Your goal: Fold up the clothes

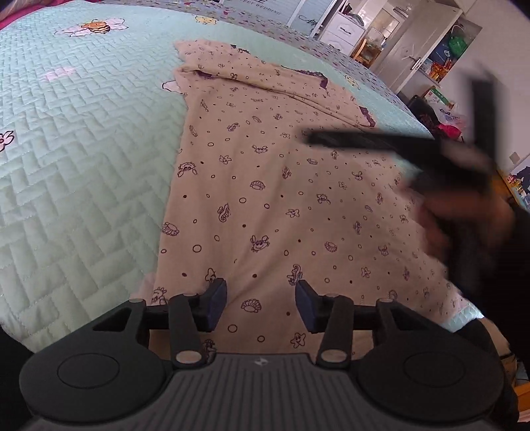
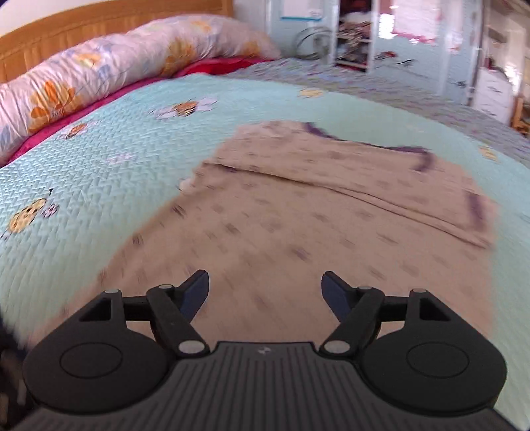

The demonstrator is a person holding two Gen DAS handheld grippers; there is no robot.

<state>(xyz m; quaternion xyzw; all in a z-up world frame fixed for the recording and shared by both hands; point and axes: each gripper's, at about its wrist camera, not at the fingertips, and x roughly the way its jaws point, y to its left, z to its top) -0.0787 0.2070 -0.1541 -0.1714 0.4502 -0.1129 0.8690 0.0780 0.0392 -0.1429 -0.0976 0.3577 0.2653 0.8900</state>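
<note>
A beige garment [image 1: 265, 185] printed with small sea creatures and trimmed in purple lies flat on the bed, its far end folded over. It also shows, blurred, in the right wrist view [image 2: 298, 212]. My left gripper [image 1: 261, 298] is open and empty, just above the garment's near hem. My right gripper [image 2: 265, 288] is open and empty above the garment's near part. It also shows as a blurred dark shape in the left wrist view [image 1: 414, 149], above the garment's right side.
A mint quilted bedspread [image 1: 73, 159] with bee and flower patches covers the bed. A long floral pillow [image 2: 99, 66] and wooden headboard [image 2: 116, 20] stand at the far left. Cabinets [image 2: 351, 36] and a door [image 1: 407, 49] lie beyond the bed.
</note>
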